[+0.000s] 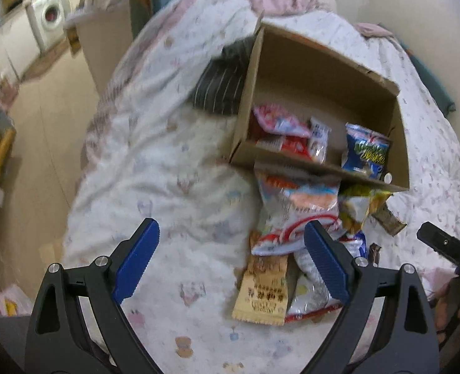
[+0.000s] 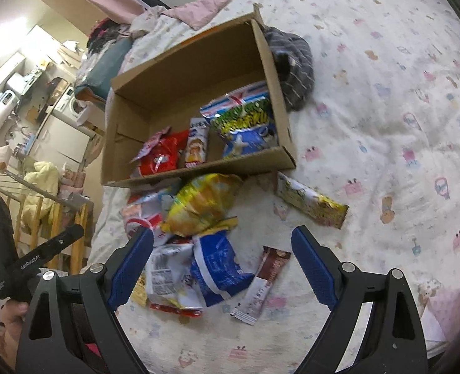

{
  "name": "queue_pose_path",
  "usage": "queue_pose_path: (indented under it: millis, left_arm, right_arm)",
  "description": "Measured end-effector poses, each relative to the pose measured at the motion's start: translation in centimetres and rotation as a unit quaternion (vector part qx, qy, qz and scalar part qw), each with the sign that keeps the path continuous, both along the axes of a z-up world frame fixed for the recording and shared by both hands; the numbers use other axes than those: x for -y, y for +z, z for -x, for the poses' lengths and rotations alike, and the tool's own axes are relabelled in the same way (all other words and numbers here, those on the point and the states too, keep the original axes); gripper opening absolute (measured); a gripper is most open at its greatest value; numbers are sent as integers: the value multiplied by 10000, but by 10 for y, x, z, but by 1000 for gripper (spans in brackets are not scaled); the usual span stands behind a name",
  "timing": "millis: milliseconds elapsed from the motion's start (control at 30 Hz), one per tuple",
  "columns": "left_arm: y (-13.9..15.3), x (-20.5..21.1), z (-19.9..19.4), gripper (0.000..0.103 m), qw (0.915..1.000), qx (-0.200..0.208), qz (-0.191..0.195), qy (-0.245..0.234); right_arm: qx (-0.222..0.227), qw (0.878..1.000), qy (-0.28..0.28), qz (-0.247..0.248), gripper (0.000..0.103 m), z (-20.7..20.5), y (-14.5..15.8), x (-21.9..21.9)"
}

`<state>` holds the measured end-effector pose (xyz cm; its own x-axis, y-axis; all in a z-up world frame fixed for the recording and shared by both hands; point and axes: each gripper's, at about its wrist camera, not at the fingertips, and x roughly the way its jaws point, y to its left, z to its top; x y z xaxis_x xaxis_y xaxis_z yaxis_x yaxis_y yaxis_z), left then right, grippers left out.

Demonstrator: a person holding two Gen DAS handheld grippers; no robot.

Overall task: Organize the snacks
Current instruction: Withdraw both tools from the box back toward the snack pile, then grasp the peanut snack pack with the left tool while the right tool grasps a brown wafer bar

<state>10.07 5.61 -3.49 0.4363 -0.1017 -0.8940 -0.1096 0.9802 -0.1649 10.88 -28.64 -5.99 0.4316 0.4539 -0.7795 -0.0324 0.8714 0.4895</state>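
Note:
An open cardboard box (image 1: pixel 320 59) (image 2: pixel 198 53) lies on the bed and holds a blue chip bag (image 1: pixel 367 152) (image 2: pixel 245 121), a red packet (image 2: pixel 161 155) and a small white packet (image 2: pixel 197 146). A pile of loose snacks lies in front of it: a yellow bag (image 2: pixel 205 205), a blue bag (image 2: pixel 220 268), a brown stick pack (image 2: pixel 261 283), a yellow bar (image 2: pixel 311 202), a tan packet (image 1: pixel 262 290). My left gripper (image 1: pixel 231 261) is open and empty above the pile's left side. My right gripper (image 2: pixel 222 268) is open and empty over the blue bag.
A dark striped cloth (image 1: pixel 220 81) (image 2: pixel 292 62) lies against the box. The bed's patterned quilt (image 2: pixel 385 124) spreads right. The floor (image 1: pixel 42 118), a washing machine (image 1: pixel 47 15) and a wooden rack (image 2: pixel 42 212) are off the bed's left side.

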Motion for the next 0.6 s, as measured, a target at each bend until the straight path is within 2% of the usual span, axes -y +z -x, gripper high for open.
queue_pose_path:
  millis: [100, 200, 367, 433, 467, 600]
  left_arm:
    - [-21, -5, -1, 92, 9988, -455, 157, 49]
    - [-46, 0, -1, 90, 9934, -1051, 431, -141]
    - [-62, 24, 2, 77, 9899, -1269, 326, -545]
    - [-65, 31, 2, 77, 9889, -1323, 318, -592]
    - [-67, 35, 2, 76, 9883, -1356, 299, -625]
    - [-78, 48, -4, 64, 9856, -1524, 187, -706]
  right_arm:
    - [-76, 10000, 3, 28, 92, -2, -4, -3]
    - [-101, 9999, 23, 5, 92, -3, -5, -7]
    - [-165, 9998, 62, 20, 92, -6, -7, -12]
    - [-271, 9996, 20, -80, 92, -6, -11, -10]
    - [-361, 9993, 1, -105, 92, -7, -14, -8]
    - [-944, 9951, -154, -260, 92, -11, -39, 5]
